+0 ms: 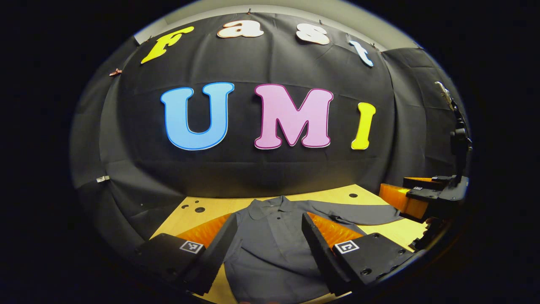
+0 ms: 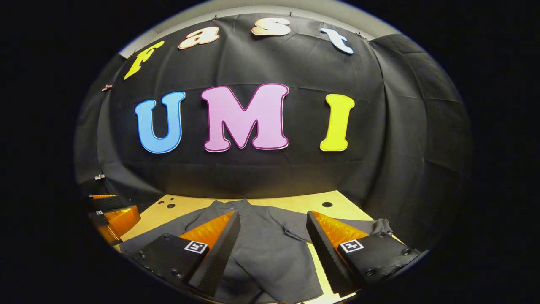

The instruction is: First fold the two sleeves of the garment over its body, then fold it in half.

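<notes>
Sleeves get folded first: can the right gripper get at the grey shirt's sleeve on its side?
Probably yes: the right gripper is open above the grey shirt, and the sleeve lies flat, uncovered on the wooden table.

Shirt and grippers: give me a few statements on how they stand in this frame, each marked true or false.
1. The shirt lies spread on the table. True.
2. Both sleeves are folded over the body. False: the sleeve in the left gripper view lies stretched out sideways.
3. The left gripper is open above the shirt. True.
4. The right gripper is shut on the collar. False: it is open, holding nothing.
5. The collar lies at the shirt's far end, towards the wall. True.
</notes>
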Motion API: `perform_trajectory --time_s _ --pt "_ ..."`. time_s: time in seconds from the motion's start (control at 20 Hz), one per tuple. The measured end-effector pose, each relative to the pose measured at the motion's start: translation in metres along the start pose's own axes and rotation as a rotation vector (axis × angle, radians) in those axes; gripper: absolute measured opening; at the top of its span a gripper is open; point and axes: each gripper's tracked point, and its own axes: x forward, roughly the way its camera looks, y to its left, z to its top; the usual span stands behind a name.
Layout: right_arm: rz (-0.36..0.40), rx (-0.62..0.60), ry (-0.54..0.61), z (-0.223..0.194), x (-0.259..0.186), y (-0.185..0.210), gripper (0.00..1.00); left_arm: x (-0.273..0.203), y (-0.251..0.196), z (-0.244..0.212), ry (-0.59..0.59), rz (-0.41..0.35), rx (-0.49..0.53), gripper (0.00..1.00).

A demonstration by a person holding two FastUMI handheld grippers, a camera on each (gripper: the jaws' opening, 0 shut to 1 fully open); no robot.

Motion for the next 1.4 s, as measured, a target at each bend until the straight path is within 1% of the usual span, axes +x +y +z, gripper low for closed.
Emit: perform_trajectory --time_s 0.25,0.45,0.55,0.6,0.65,0.8,0.95,1.15,1.4 --pt "0.036 -0.025 0.004 -0.003 -0.001 -0.001 0.97 0.001 0.006 -0.004 0.004 0.042 0.002 0.97" --pt "0.016 -0.048 0.016 -0.007 0.007 -0.013 0.98 -0.001 0.014 -0.008 0.012 0.086 -0.001 0.97" --pt "0.019 -0.034 0.026 -0.008 0.011 -0.016 0.98 -0.001 0.012 -0.01 0.014 0.083 0.006 0.97" --pt "0.017 -0.022 0.03 -0.009 0.013 -0.02 1.0 -0.001 0.01 -0.01 0.019 0.082 0.012 0.97" --pt "0.014 -0.015 0.033 -0.009 0.015 -0.023 0.98 -0.001 0.01 -0.012 0.024 0.082 0.016 0.97" --pt "-0.011 -0.036 0.032 -0.009 0.025 -0.039 0.98 0.001 0.008 -0.014 0.03 0.088 0.01 0.97" --pt "-0.052 -0.053 0.049 -0.011 0.039 -0.066 0.98 0.002 0.004 -0.015 0.035 0.091 -0.001 0.97" --pt "-0.167 -0.025 0.081 -0.022 0.055 -0.119 0.98 0.007 0.001 -0.021 0.057 0.104 0.003 0.97" --pt "-0.266 0.026 0.153 -0.047 0.078 -0.182 0.98 0.018 -0.004 -0.025 0.077 0.135 -0.01 0.97"
